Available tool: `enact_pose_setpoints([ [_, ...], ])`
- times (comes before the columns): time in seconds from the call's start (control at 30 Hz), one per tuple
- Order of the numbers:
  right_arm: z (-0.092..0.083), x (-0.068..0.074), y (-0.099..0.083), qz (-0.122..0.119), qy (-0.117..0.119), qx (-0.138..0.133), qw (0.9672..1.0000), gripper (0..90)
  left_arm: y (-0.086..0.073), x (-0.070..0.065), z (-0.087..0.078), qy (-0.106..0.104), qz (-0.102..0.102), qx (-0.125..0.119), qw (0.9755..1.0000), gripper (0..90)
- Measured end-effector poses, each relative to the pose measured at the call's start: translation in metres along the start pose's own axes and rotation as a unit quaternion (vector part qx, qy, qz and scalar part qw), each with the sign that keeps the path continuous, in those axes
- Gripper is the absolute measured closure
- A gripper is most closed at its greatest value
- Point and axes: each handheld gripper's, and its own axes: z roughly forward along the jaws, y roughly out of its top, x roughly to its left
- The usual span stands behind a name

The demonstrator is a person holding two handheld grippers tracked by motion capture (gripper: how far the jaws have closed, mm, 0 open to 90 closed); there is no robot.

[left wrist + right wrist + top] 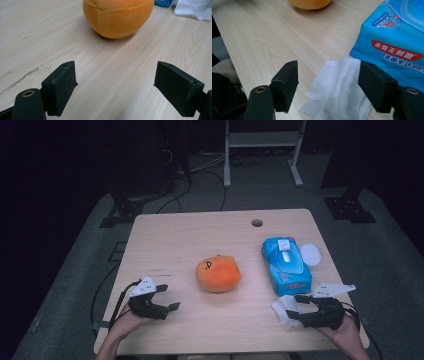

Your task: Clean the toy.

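Near the tabletop's point(175, 235) front-left corner the left gripper point(169, 297) rests low with its jaws spread and nothing between them, pointing across bare wood at the orange plush toy point(218, 273), which sits near the middle of the tabletop and well apart from the jaws. Near the front-right corner the right gripper point(294, 306) also stands released, its jaws straddling but not pinching a crumpled white wipe point(283, 310) that lies flat just in front of the blue wet-wipe pack point(286, 265). A round white lid point(311, 254) lies beside the pack, toward the right edge.
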Motion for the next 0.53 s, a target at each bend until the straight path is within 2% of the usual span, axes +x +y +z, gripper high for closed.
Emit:
enact_pose_setpoints([
  [0.2, -0.001, 0.0, 0.0, 0.0, 0.0, 0.0, 1.0, 31.3, -0.007, 0.0, -0.005, 0.005, -0.002, 0.006, 1.0, 16.5],
  [0.53, 0.0, -0.001, -0.001, 0.002, -0.001, 0.001, 1.0, 30.8, -0.019, 0.0, -0.007, 0.009, -0.018, 0.005, 0.9998, 14.3],
])
